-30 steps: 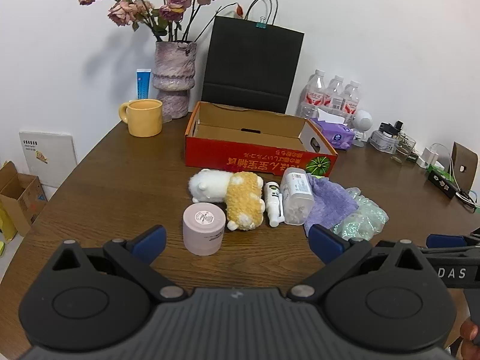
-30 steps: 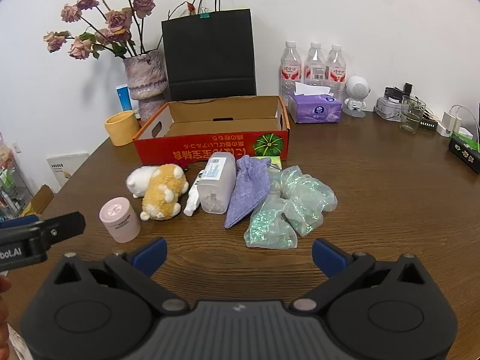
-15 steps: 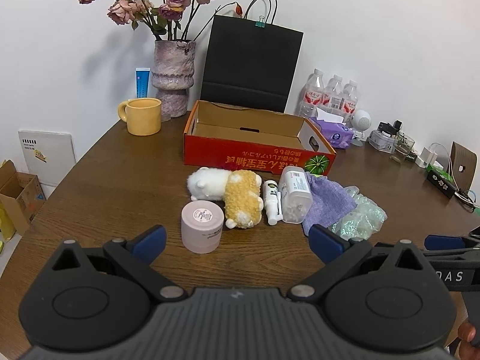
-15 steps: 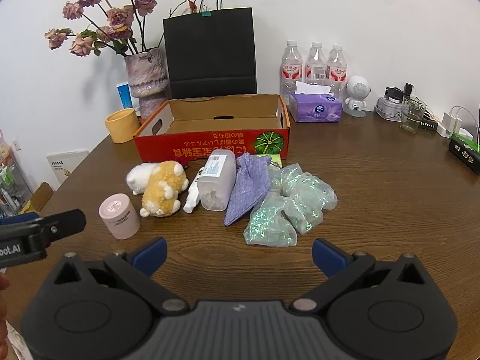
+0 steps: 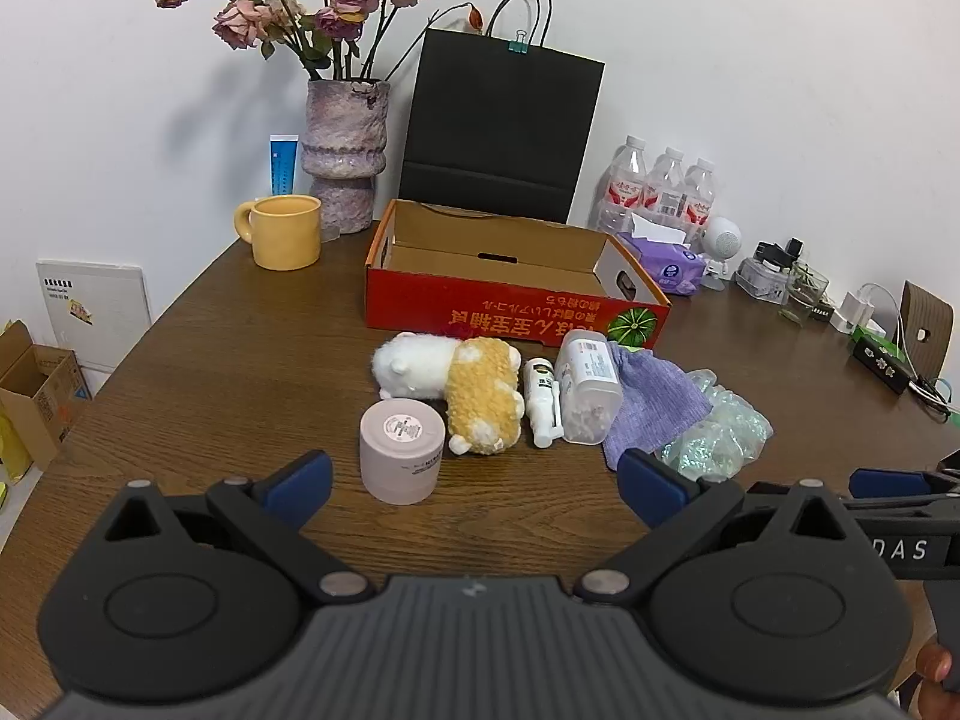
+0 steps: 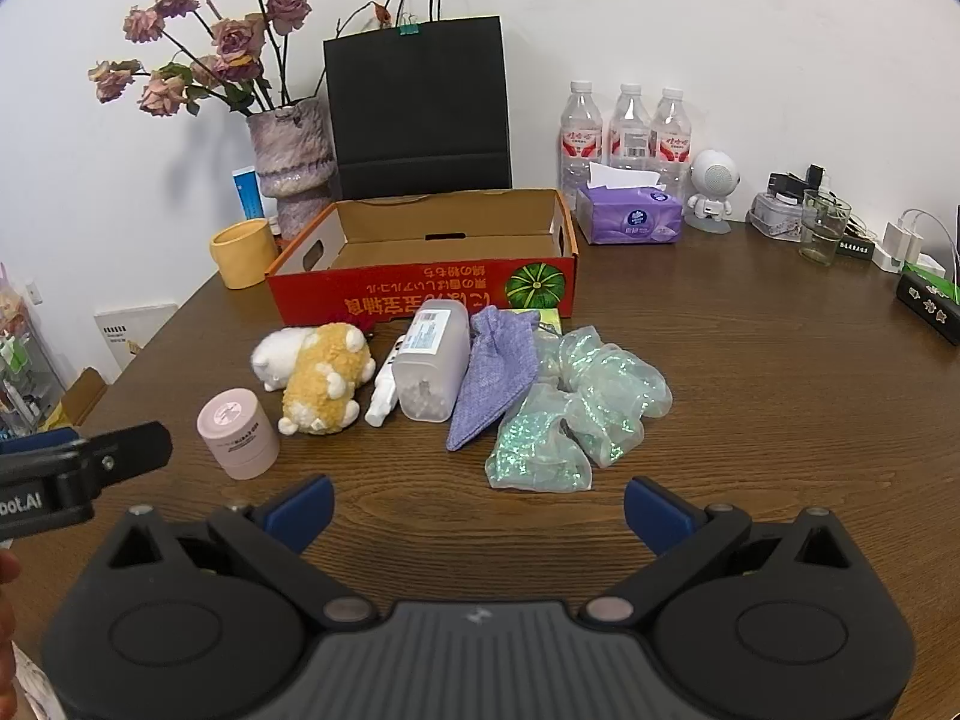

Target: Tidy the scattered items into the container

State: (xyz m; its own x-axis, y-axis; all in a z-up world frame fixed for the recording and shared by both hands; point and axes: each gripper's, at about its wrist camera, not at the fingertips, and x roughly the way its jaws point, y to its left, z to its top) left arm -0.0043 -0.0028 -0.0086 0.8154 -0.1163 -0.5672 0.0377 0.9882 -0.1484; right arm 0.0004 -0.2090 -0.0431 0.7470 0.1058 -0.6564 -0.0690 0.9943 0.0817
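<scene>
The scattered items lie in a row at mid-frame on the brown bench [image 5: 210, 372], just in front of the empty red cardboard box [image 5: 510, 315] that is to take them. Nothing is in the box yet.

The left gripper [image 5: 474, 483] and the right gripper [image 6: 477, 504] both hover low over the bench with jaws spread wide and nothing between them.

The pink cylinder [image 5: 403, 450] stands upright and looks rigid and smooth; a grip across its sides, about halfway up, should hold, though it may slip if pinched near the rim. The plush toy [image 5: 483, 393] and the white plush [image 5: 411, 363] touching it are soft and light: squeeze the body's middle. The clear plastic jar [image 5: 585, 390] lies on its side and could roll, so take it across its width. The small white bottle [image 5: 542, 402] lies between plush and jar, tight against both, leaving little room for fingers. The purple pouch [image 5: 654, 405] and the iridescent bags [image 6: 570, 414] are limp and probably slippery; gather a fold or a bunch.

The right wrist view shows the bags whole, and a green-yellow thing [image 6: 549, 318] peeping behind the pouch, hidden in the left view. The left view shows the cylinder's label and the mug's [image 5: 282, 231] handle.
</scene>
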